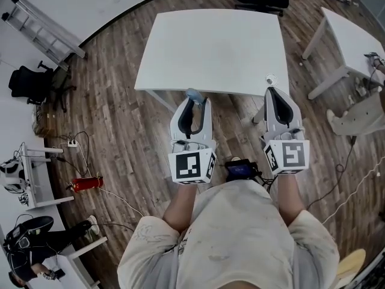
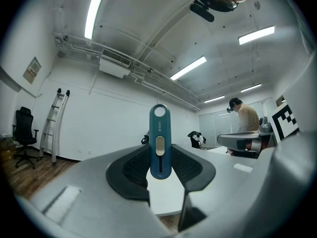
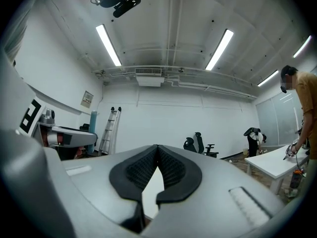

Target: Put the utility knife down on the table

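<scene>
Left gripper (image 1: 194,104) is clamped on the knife (image 2: 160,143), while the right gripper (image 3: 157,152) is clenched on nothing, its pads meeting at the tips. Both hang at the near edge of the table (image 1: 210,47), so the knife is in the air and not yet set down (the carry, by the look of it). The next move likely calls for reaching farther over the bare top, lowering, then opening the jaws. The left gripper view shows the knife whole, upright, with slider and end hole, pinched at its lower end. The head view shows only its pale tip, but alone shows where the table lies.
</scene>
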Action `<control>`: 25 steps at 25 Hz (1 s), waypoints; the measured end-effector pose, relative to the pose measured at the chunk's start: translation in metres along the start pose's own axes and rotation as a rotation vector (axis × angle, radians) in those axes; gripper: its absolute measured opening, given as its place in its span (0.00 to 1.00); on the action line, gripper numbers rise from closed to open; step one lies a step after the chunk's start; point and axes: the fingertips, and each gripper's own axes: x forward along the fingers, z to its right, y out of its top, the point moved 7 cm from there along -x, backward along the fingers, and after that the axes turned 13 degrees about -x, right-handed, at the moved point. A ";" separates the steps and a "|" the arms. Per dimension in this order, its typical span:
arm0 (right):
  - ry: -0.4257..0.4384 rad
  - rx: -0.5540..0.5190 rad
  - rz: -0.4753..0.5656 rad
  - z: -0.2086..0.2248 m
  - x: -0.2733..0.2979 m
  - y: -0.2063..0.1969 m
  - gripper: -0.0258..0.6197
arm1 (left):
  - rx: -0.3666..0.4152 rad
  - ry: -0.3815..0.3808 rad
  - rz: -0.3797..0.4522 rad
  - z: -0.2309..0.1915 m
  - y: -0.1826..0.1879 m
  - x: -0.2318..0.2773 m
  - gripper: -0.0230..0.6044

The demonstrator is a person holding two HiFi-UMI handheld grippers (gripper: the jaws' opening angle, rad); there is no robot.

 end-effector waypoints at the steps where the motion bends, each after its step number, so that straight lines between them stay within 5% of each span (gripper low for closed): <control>1: 0.000 0.001 0.000 0.000 0.000 0.000 0.05 | 0.002 0.001 0.001 0.000 0.002 0.000 0.27; 25: -0.021 -0.028 0.009 0.011 0.006 -0.002 0.05 | 0.008 -0.021 0.032 0.002 0.002 0.014 0.27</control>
